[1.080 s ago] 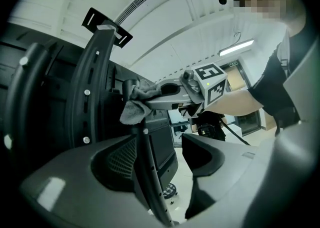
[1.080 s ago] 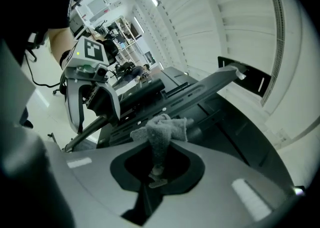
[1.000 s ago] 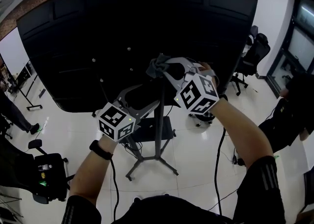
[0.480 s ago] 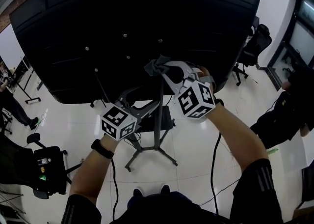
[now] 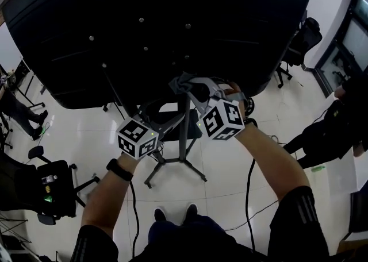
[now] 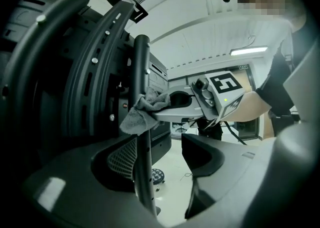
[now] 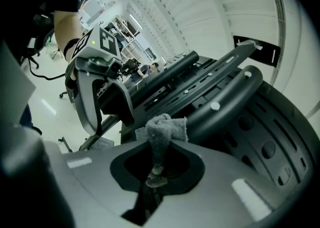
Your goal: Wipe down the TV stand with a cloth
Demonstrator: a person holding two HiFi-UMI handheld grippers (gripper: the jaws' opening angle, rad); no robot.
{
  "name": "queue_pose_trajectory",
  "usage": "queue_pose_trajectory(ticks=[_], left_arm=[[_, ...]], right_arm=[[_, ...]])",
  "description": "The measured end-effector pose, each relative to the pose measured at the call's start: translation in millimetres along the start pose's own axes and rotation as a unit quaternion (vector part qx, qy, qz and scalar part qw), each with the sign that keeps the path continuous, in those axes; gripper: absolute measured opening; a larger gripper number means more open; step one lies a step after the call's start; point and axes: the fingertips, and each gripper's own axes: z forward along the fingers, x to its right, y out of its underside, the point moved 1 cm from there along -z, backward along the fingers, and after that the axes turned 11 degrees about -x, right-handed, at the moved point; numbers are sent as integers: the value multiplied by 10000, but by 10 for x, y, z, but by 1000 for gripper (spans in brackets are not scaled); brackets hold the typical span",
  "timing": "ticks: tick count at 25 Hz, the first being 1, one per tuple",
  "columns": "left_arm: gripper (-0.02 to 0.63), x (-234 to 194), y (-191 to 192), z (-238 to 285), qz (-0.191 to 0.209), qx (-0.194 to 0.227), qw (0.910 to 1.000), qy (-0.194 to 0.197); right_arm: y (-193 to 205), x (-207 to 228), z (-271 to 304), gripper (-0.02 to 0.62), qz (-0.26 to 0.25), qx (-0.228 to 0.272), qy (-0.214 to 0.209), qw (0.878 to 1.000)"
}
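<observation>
In the head view, my right claw (image 5: 192, 88) was closed on the one grey cloth (image 5: 179, 84). It held the cloth against the top of the single pole (image 5: 183, 131) of the TV stand (image 5: 172, 170), just under the black back of the TV (image 5: 144, 25). I judged that was the wiping contact, up where the pole meets the mount. My left claw (image 5: 169, 116) sat lower on the same pole, probably to steady the stand while the cloth worked. I counted two marker cubes (image 5: 137, 138), one per gripper, and one cloth.

In the left gripper view, the left claw (image 6: 160, 162) was open, its two jaws standing apart. The pole (image 6: 142, 137) ran up between them, close to the meshed jaw and clear of the other. So it bracketed the pole rather than clamping it. Above it, the cloth (image 6: 142, 114) bunched against the pole at the right claw's tip. Two curved bracket arms (image 6: 95, 62) of the mount rose to the left.

In the right gripper view, the right claw (image 7: 157, 167) pinched a narrow tail of the cloth (image 7: 162, 129). The bulk of the cloth mushroomed out past the jaws, so fabric rather than plastic met the dark metalwork. The left gripper (image 7: 95, 92) showed just beyond.
</observation>
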Motion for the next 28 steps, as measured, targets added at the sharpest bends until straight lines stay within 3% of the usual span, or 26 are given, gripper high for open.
queue_pose_trajectory(ticks=[28], left_arm=[[302,-98,1855,523,-970,-805,9920,59]], right_arm=[[1021,-1804,846,21,498,-600,-1155,9902]])
